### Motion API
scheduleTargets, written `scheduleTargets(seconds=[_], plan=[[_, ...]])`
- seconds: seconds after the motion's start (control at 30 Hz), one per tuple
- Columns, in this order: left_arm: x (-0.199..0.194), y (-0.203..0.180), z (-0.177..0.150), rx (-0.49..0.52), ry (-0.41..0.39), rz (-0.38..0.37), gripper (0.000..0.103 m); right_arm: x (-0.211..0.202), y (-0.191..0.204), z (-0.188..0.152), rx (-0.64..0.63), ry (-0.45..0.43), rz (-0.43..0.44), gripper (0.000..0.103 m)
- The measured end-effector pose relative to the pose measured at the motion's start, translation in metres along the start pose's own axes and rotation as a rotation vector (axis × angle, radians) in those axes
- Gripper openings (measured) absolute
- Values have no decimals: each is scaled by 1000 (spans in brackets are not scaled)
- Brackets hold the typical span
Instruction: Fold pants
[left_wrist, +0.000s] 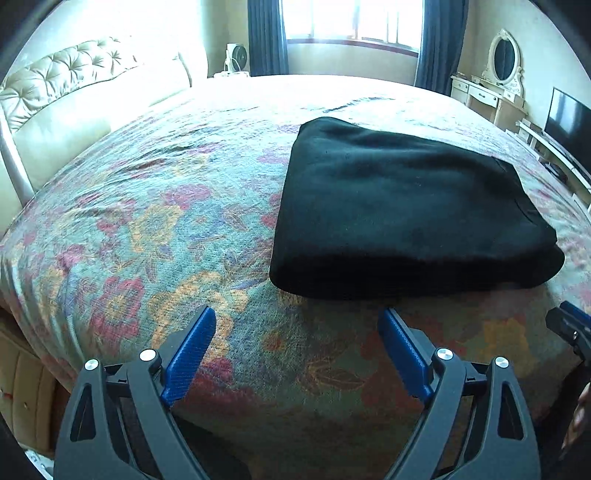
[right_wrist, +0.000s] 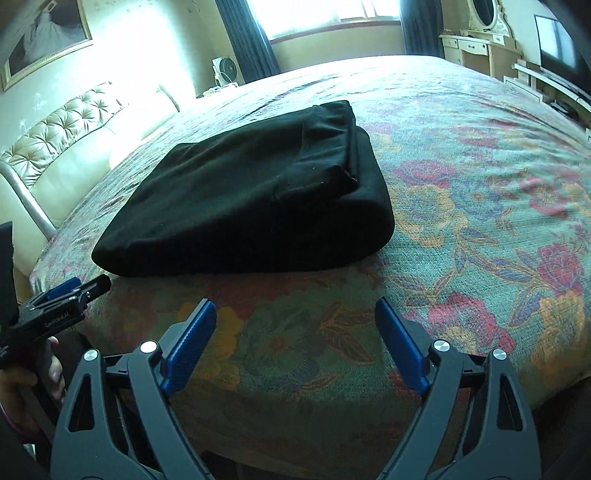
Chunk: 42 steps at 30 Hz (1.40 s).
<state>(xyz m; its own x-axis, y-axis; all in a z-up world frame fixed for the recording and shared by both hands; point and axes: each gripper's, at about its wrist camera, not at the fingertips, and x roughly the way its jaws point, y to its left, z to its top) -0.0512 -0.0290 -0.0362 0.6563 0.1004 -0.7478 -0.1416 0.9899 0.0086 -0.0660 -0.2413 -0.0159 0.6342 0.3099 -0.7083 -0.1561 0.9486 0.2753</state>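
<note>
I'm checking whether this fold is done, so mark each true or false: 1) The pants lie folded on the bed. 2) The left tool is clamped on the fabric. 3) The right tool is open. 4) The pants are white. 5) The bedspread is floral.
1) True: the black pants lie in a folded stack on the bed.
2) False: the left tool is open, short of the fabric, holding nothing.
3) True: the right tool is open and empty.
4) False: they are black.
5) True: the bedspread is floral.
</note>
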Motion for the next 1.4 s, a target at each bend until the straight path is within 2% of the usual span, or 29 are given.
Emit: scheduleTargets(seconds=[0.2, 0.63, 1.13, 1.4], plan=[[-7, 5, 6, -28, -20, -2, 88, -6, -4, 1, -5, -24, -1, 88], [-5, 1, 5, -54, 22, 2, 88, -10, -4, -7, -18, -8, 7, 88], [-5, 0, 10, -34, 16, 5, 88, -10, -5, -7, -13, -6, 11, 88], [-11, -7, 13, 12, -12, 65, 88, -8, -6, -8, -10, 3, 16, 88]])
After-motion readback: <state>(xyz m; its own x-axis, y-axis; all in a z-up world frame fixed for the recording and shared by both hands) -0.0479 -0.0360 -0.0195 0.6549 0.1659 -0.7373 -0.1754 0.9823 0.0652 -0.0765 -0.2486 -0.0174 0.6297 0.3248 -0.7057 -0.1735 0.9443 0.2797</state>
